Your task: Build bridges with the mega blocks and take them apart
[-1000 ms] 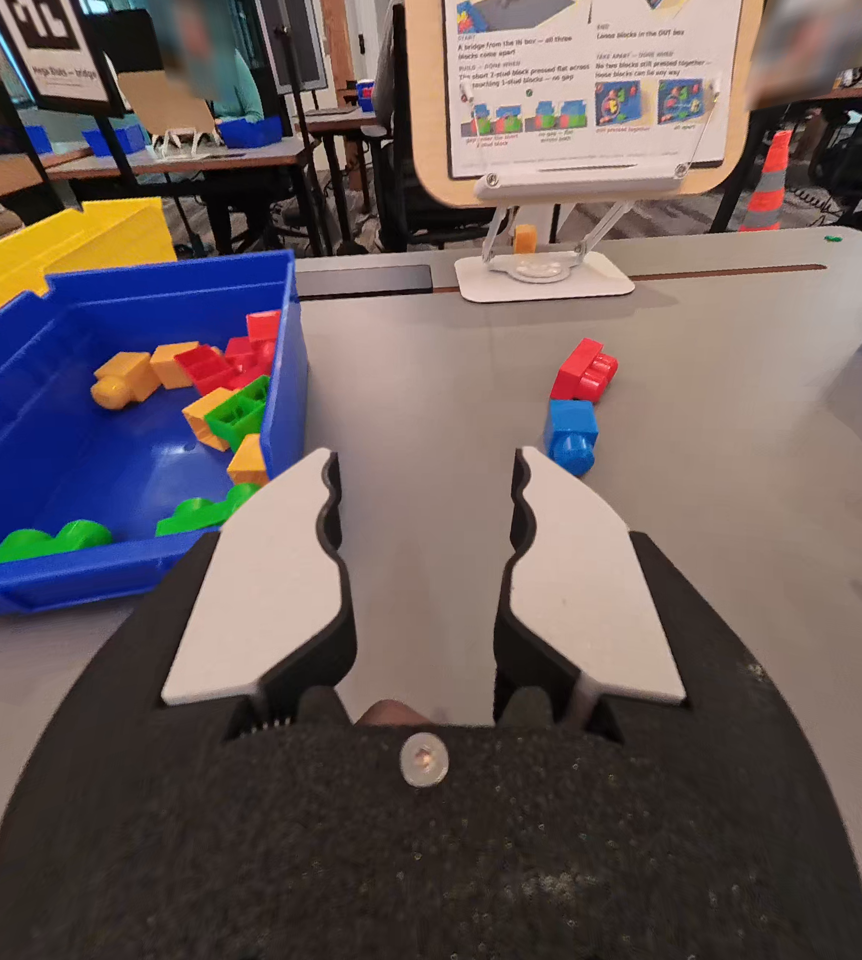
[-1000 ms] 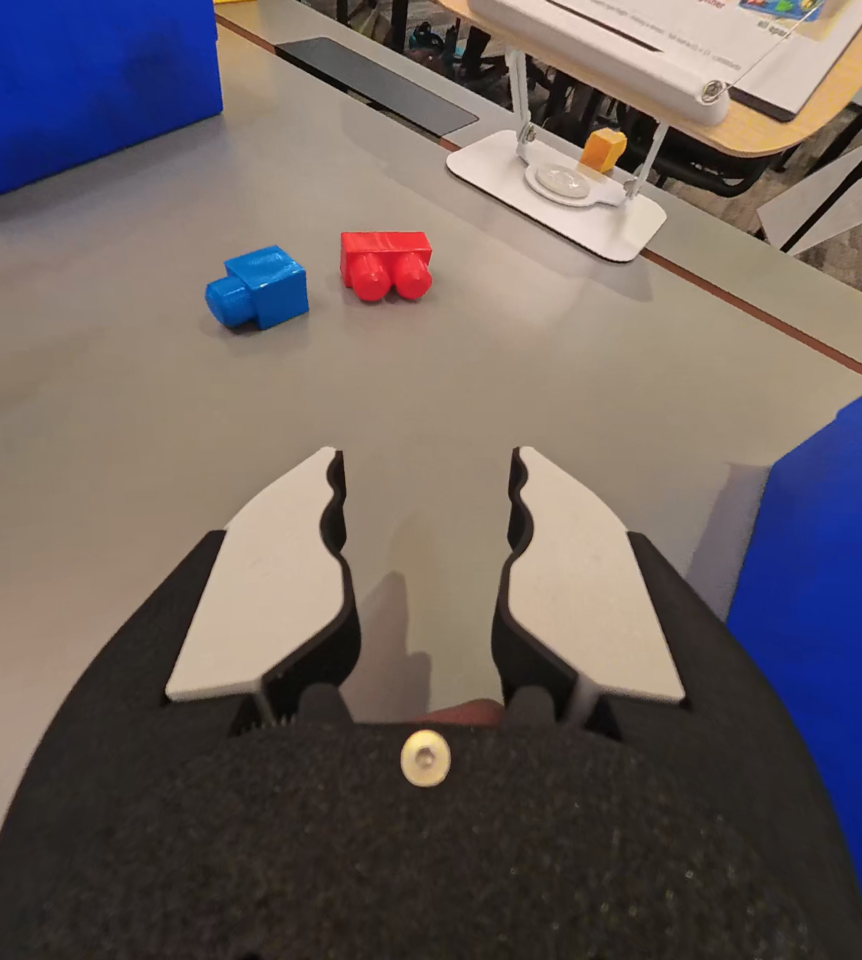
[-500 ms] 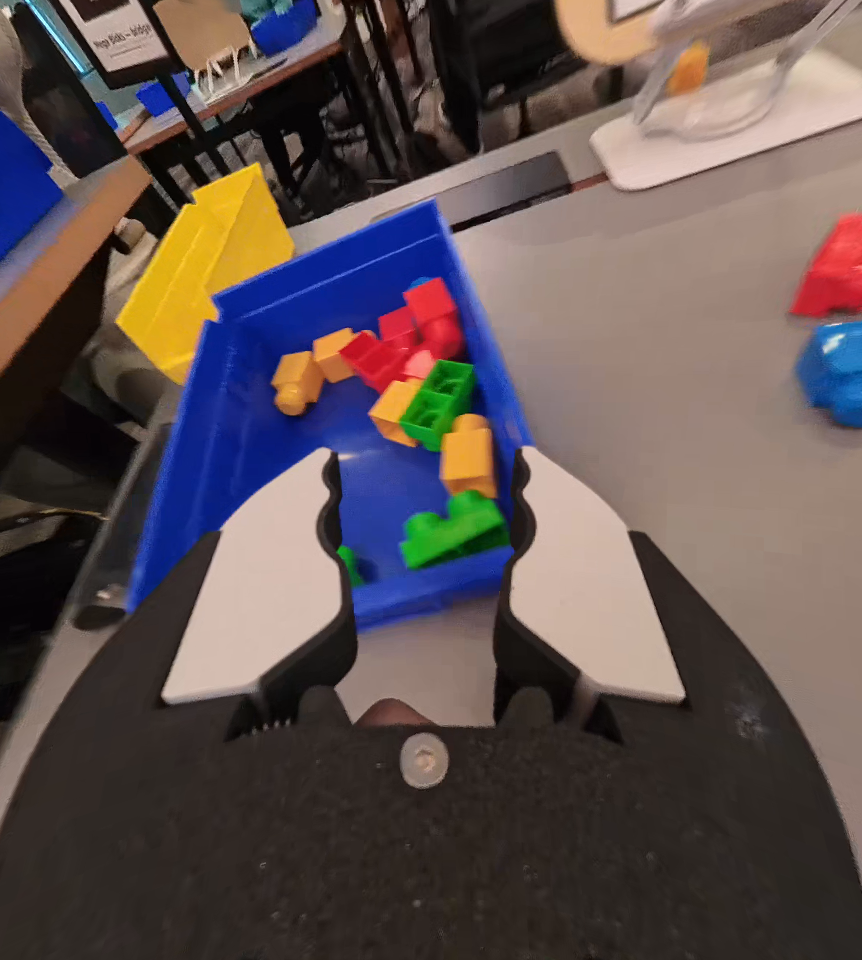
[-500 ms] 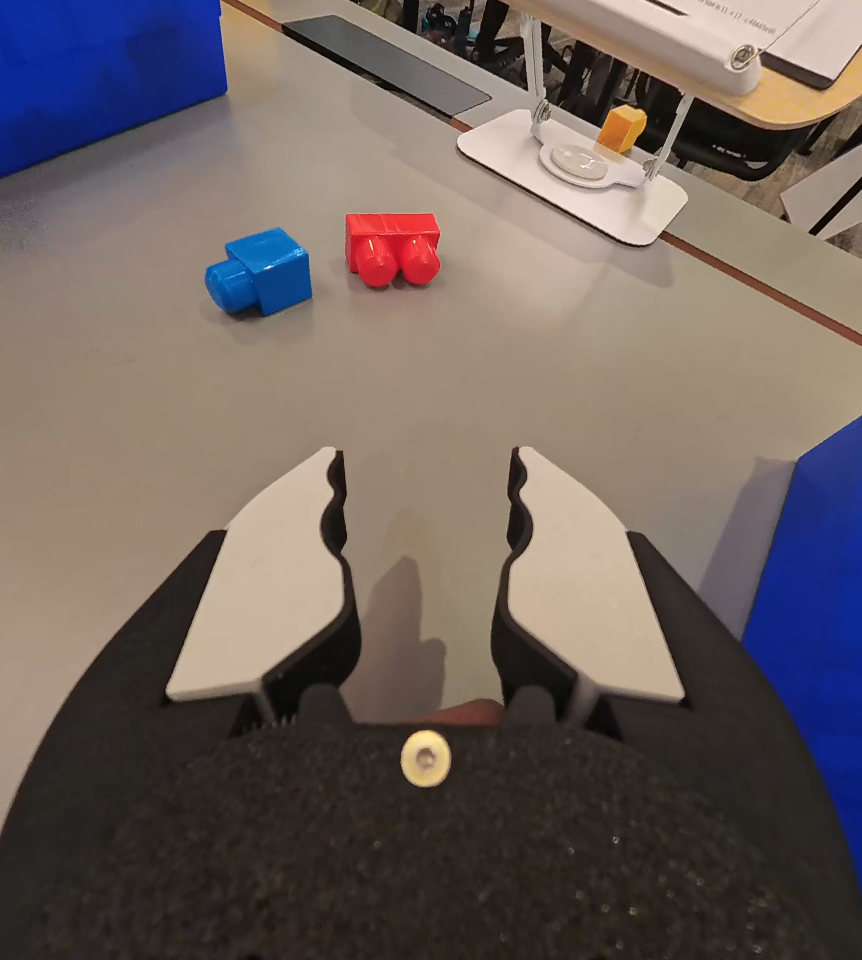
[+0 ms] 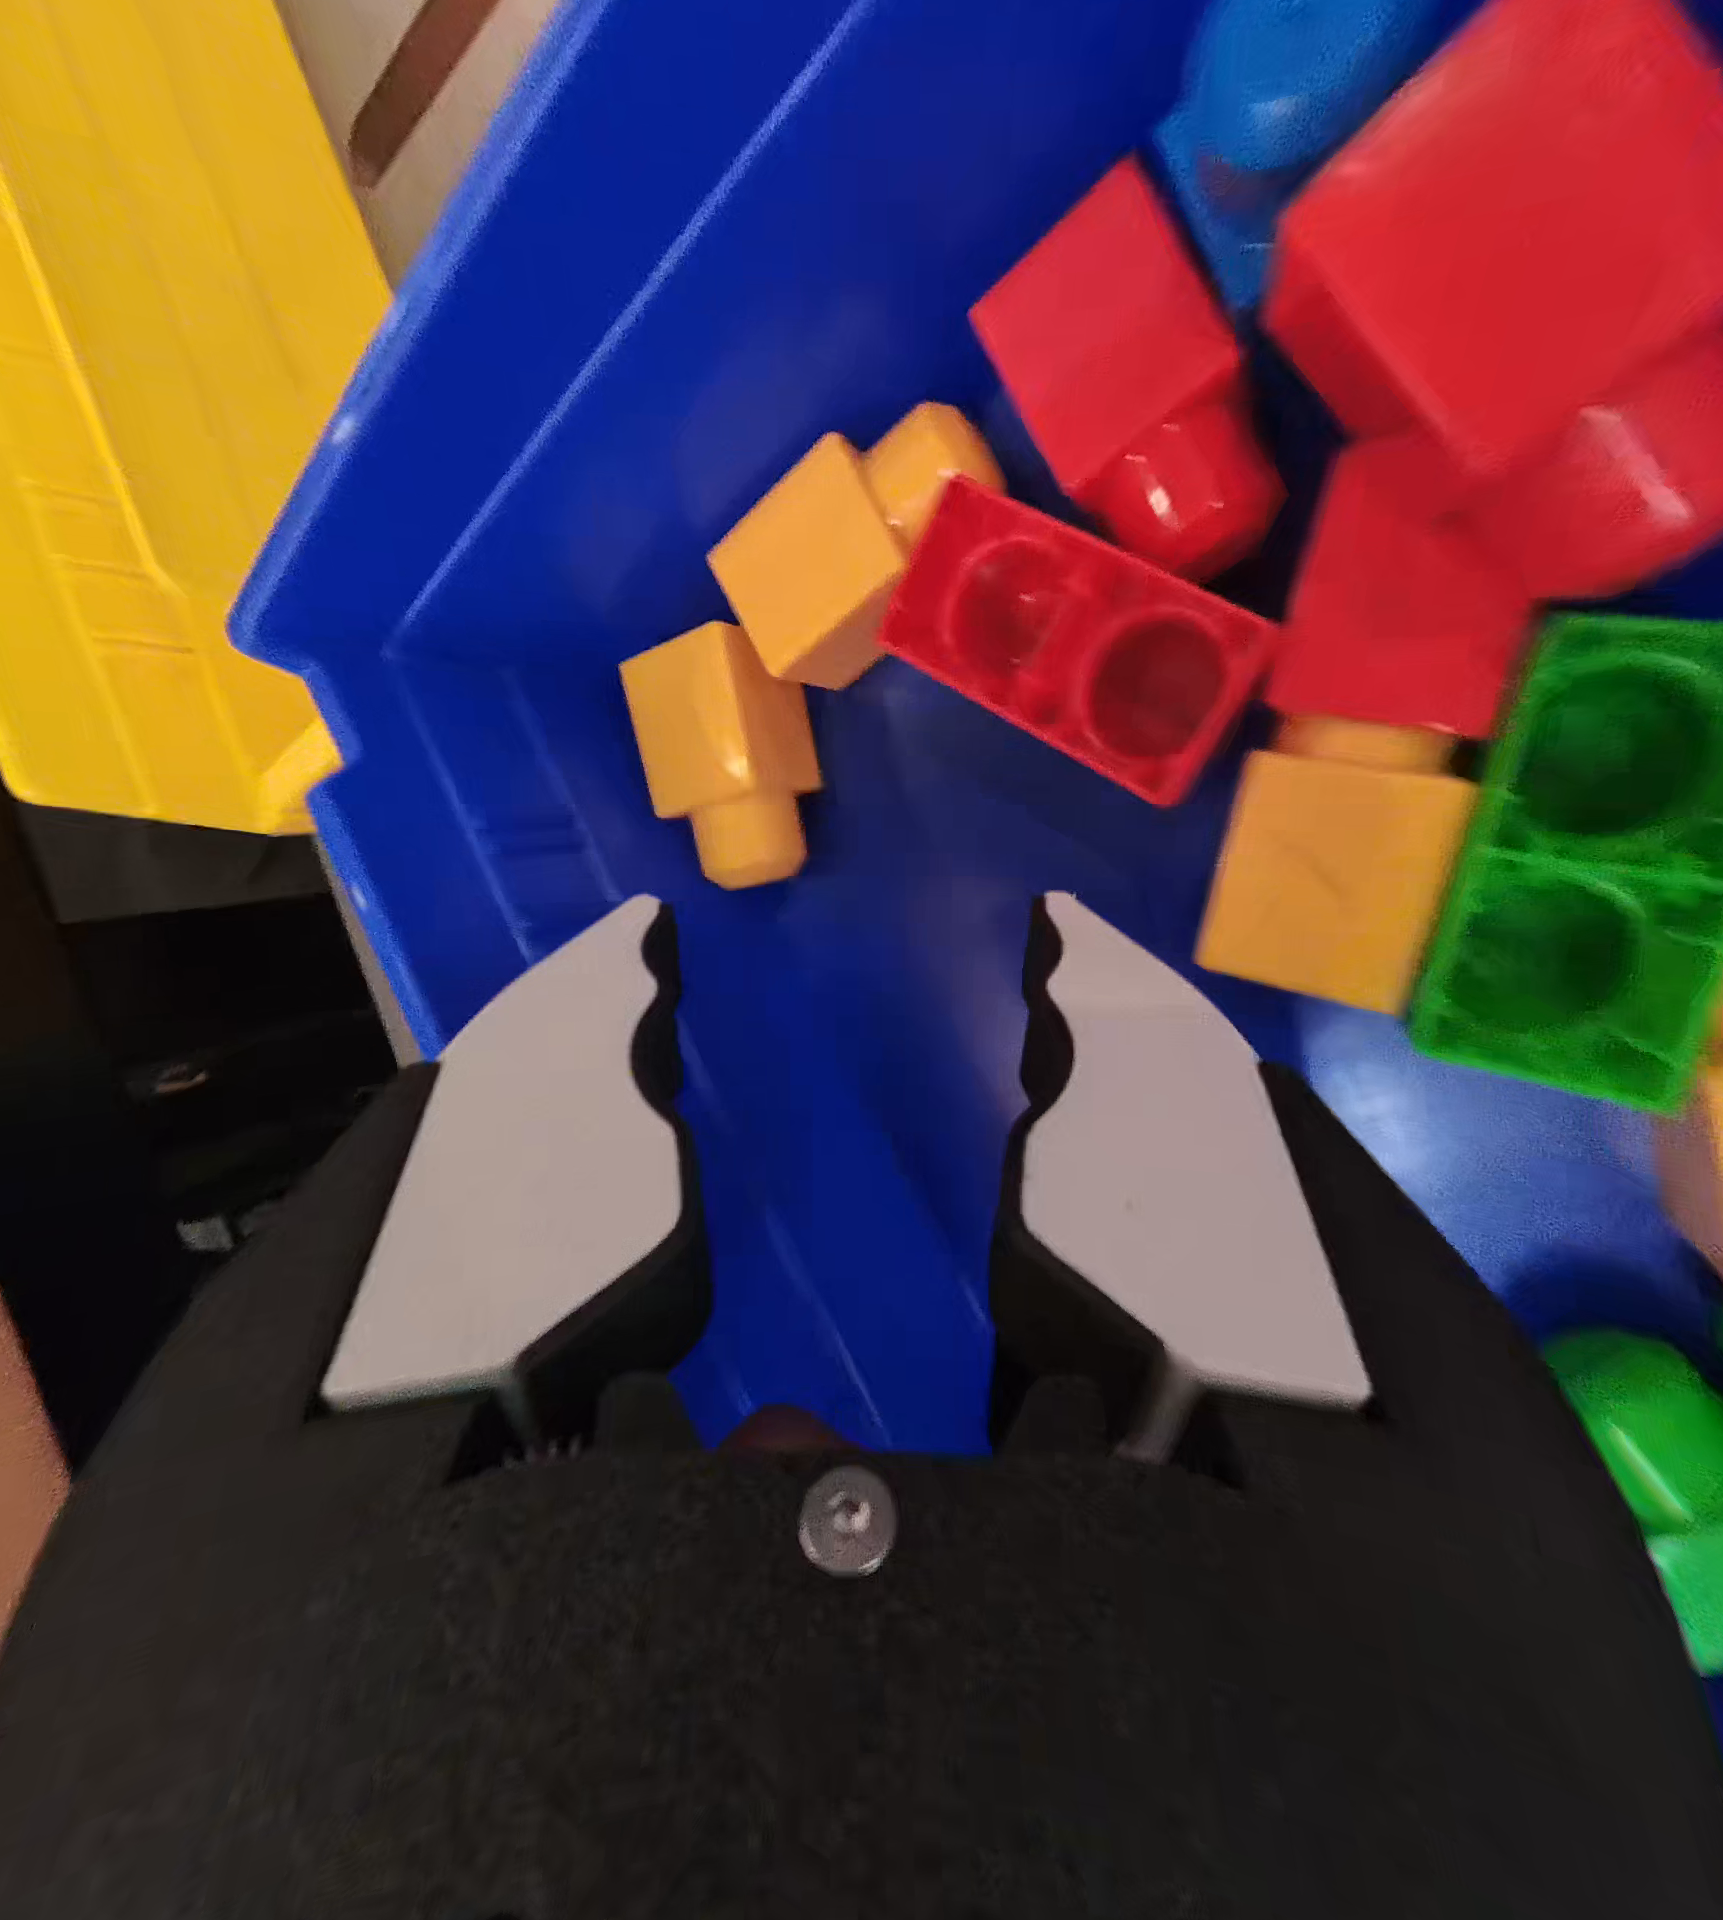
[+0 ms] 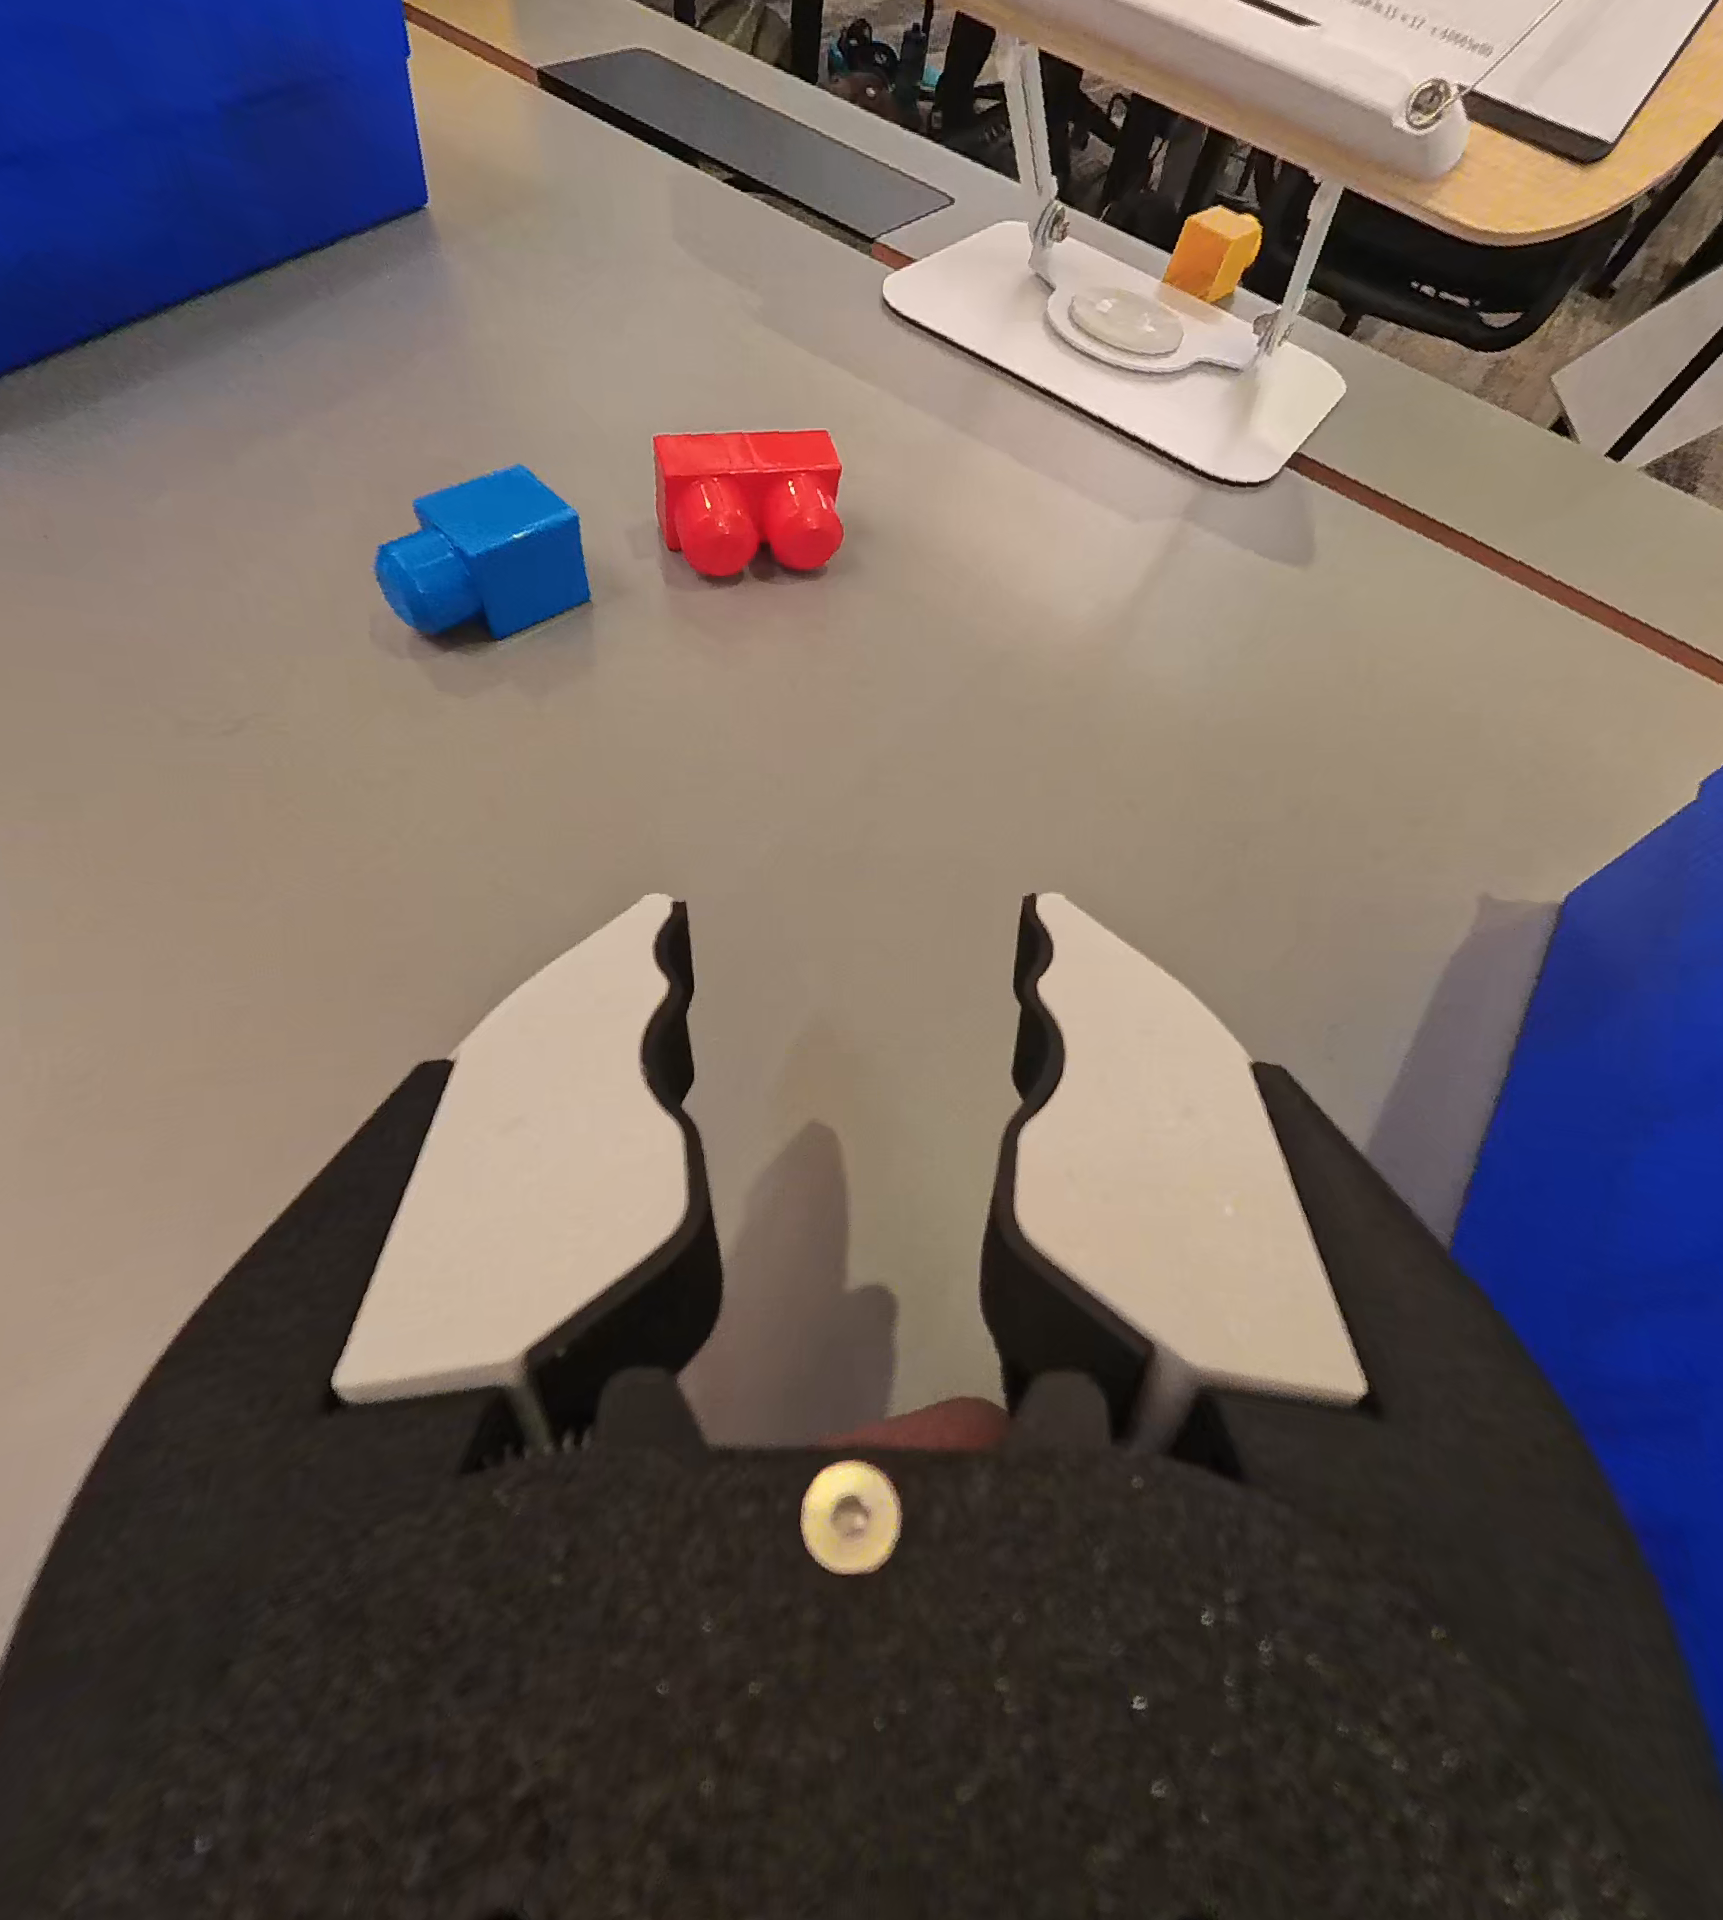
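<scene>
My left gripper (image 5: 849, 914) is open and empty, low inside the blue bin (image 5: 566, 343), over its bare floor. Just ahead lies a one-stud orange block (image 5: 722, 743), with another orange block (image 5: 826, 561) behind it. A red two-stud block (image 5: 1075, 655), more red blocks (image 5: 1522, 239) and a green two-stud block (image 5: 1615, 862) lie to the right. My right gripper (image 6: 852, 914) is open and empty above the grey table (image 6: 213, 831). A blue one-stud block (image 6: 488, 551) and a red two-stud block (image 6: 748, 499) lie on their sides ahead of it.
A yellow bin (image 5: 109, 395) stands left of the blue bin. In the right wrist view a blue bin wall (image 6: 1667, 1143) is close on the right and another blue bin (image 6: 140, 177) at the far left. A white stand base (image 6: 1117, 353) with an orange block (image 6: 1212, 251) stands at the back. My right fingertips sit around 55 centimetres from my left ones. From my left tips it is roughly 6 centimetres to the one-stud orange block (image 5: 722, 743); from my right, 55 centimetres.
My left gripper has swung left and dropped down into the blue bin, close to the blocks. My right gripper has drifted slightly back; its jaws stay open.
</scene>
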A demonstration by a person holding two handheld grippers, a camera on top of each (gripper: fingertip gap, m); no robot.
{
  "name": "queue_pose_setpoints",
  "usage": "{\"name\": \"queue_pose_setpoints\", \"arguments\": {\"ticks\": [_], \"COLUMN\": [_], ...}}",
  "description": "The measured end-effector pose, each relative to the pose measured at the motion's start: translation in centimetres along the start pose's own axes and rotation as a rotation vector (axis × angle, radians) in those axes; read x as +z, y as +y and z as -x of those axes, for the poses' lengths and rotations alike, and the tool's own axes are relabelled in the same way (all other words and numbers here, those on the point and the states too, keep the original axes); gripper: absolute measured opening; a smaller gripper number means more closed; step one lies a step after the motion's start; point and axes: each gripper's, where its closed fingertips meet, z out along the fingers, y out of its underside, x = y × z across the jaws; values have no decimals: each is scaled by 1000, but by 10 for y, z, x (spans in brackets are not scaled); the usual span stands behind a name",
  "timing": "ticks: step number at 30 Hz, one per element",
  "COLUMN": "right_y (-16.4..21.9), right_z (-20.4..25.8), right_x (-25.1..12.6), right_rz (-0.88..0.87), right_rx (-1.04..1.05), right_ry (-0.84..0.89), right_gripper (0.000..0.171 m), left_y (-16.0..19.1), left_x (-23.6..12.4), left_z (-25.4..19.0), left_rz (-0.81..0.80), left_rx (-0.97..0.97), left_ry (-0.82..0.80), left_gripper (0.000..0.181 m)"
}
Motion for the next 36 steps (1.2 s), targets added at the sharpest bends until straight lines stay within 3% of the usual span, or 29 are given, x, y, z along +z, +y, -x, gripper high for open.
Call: {"name": "queue_pose_setpoints", "arguments": {"ticks": [6,11,17,21,24,31,36], "right_y": [1,2,2,2,3,2,1], "right_z": [-5,-9,-15,-17,-17,-16,-16], "right_x": [-1,-2,-4,-4,-4,-5,-5], "right_rz": [-1,-3,-5,-4,-3,-4,-5], "right_rx": [9,10,11,12,19,12,11], "right_ry": [3,8,18,20,16,17,20], "right_gripper": [59,59,59,59,59,58,58], "left_y": [-4,-10,-8,-8,-6,-8,-14], "left_x": [35,54,66,71,74,72,65], "left_z": [27,26,33,36,35,36,35], "left_rz": [121,171,248,220,213,185,105], "left_rx": [-27,-6,49,102,115,70,44], "left_ry": [-33,-21,-113,-193,-228,-198,-190], "left_gripper": [59,61,61,58,42,37,17]}}
